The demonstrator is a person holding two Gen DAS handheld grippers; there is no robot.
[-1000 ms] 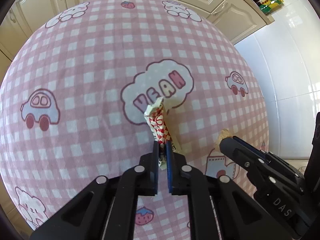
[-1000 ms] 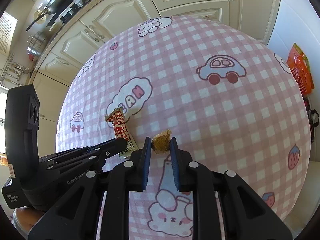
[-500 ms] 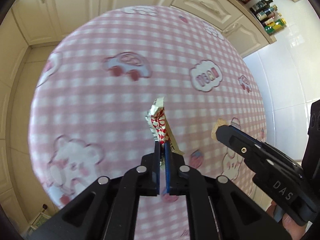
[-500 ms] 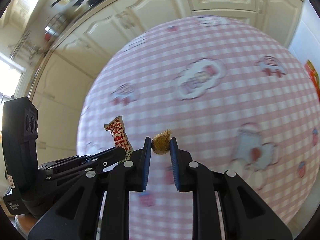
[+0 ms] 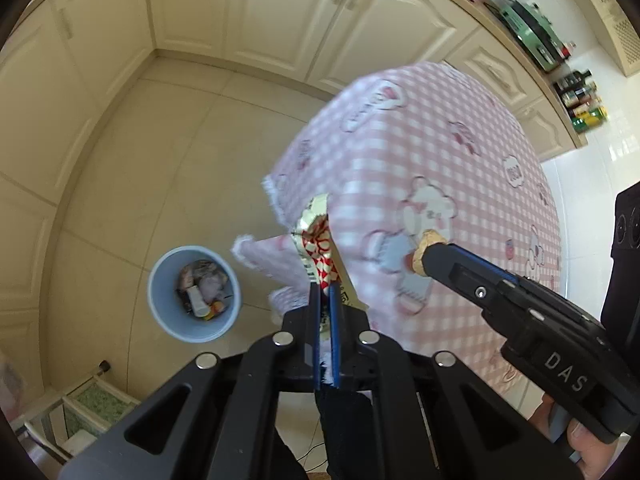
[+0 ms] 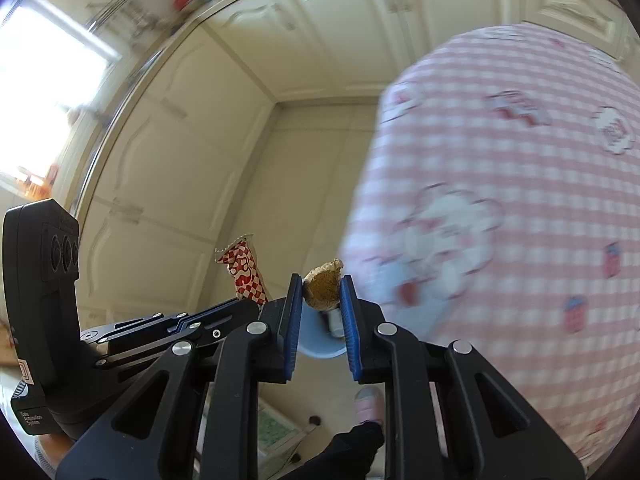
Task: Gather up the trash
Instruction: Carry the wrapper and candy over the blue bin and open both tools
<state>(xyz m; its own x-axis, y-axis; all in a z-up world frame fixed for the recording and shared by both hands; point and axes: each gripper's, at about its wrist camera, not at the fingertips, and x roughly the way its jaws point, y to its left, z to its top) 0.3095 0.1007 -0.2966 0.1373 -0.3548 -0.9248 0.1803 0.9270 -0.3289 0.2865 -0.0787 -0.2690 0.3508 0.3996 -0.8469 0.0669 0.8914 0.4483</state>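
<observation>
My left claw (image 5: 325, 294) is pressed together on a crinkled red-and-white checked snack wrapper (image 5: 318, 246), which stands up from between the blue pads, its torn top above them. My right claw (image 6: 321, 294) pinches a small crumpled brown scrap of paper (image 6: 322, 286) between its pads, which stand a little apart around it; in the left view that same scrap (image 5: 423, 254) shows at the tip of the right claw (image 5: 430, 256). Both claws point steeply downward, side by side, past the corner of the surface, which is draped in a pink-and-white gingham cloth printed with bears and strawberries (image 5: 460, 184). Its frayed corner hangs just behind my wrapper. Down on the beige tiled floor (image 5: 160, 168), off the surface's corner, stands a round pale blue plastic bin (image 5: 160, 300) with a few crumpled pieces already lying inside. Cream cabinet doors (image 5: 260, 12) line the walls beyond. A pink slipper (image 6: 369, 404) shows on the floor below my right claw.
</observation>
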